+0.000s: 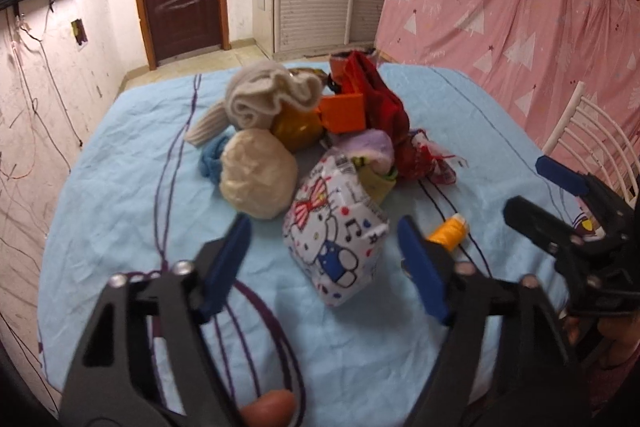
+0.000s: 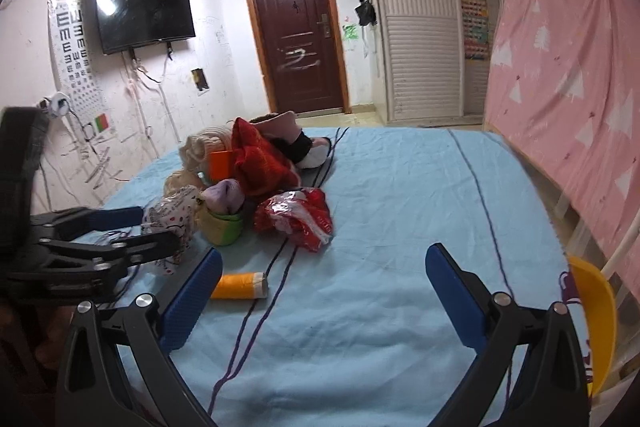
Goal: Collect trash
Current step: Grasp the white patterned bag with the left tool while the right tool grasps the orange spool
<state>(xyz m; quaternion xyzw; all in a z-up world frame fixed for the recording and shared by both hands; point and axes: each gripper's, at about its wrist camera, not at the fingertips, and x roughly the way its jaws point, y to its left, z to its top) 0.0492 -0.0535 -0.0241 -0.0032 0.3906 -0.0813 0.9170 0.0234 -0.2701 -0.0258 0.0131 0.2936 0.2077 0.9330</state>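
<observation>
Left wrist view. The left gripper [image 1: 324, 259] is held with its fingers spread wide and nothing between them. Directly ahead of the gap lies a printed cartoon bag [image 1: 336, 231], crumpled, resting on the blue sheet [image 1: 120, 195]. An orange roll [image 1: 450, 231] lies just beside the right-hand fingertip, apart from it. Behind the bag a pile is seen: a cream bundle [image 1: 258, 179], a beige knitted cloth [image 1: 264, 95], an orange box [image 1: 344, 113] and red fabric [image 1: 380, 95], all touching or overlapping. The right gripper [image 1: 560, 211] enters from the right edge, also released. No item is held, and no bin or sack for collected trash is identified in this view. The task is judged to be at its start, with every item left to collect.

Right wrist view. The right gripper [image 2: 324, 291] is shown released, its fingers well apart over bare sheet. The orange roll [image 2: 240, 285] lies just beside its left fingertip. A red plastic wrapper [image 2: 296, 217] lies further ahead, near the pile. The left gripper [image 2: 132, 227] stands at the left, close to the cartoon bag [image 2: 172, 223]. A yellow chair [image 2: 596, 323] stands at the bed's right edge. The soft items are piled among the wrappers, so clothing may be caught together with trash. The two grippers work close together and may collide.
</observation>
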